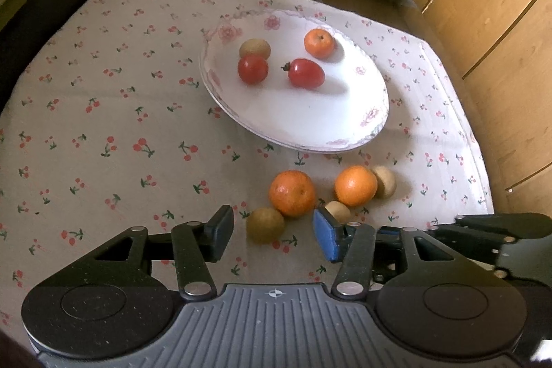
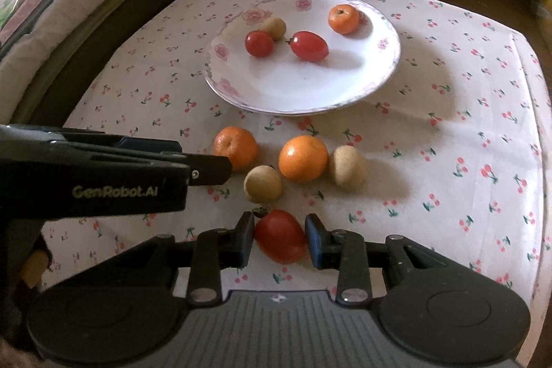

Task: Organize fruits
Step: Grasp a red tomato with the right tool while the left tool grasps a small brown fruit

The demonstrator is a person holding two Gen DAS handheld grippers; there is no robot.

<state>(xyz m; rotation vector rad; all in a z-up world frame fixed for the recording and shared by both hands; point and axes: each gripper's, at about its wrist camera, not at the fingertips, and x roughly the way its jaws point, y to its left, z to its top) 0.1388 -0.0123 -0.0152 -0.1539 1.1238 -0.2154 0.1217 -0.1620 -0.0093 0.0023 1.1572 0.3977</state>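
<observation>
1. Four fruits lie on the plate: two red, one small orange, one tan. Five more sit on the cloth just in front of it: two oranges and three tan fruits.
2. Right gripper: jaws closed partway onto a red tomato, both pads touching its sides. Cannot tell whether it is lifted off the cloth.
3. Left gripper: jaws wide apart, holding nothing, hanging over a tan fruit.
4. Judgement: the tomato goes to the plate next. Keep the squeeze light because the skin looks soft, lift clear of the tan fruit ahead, and set it down on the plate's bare near half.
5. Surface: cherry-print tablecloth, flat. A bed edge at left, wooden cabinet doors at right.
</observation>
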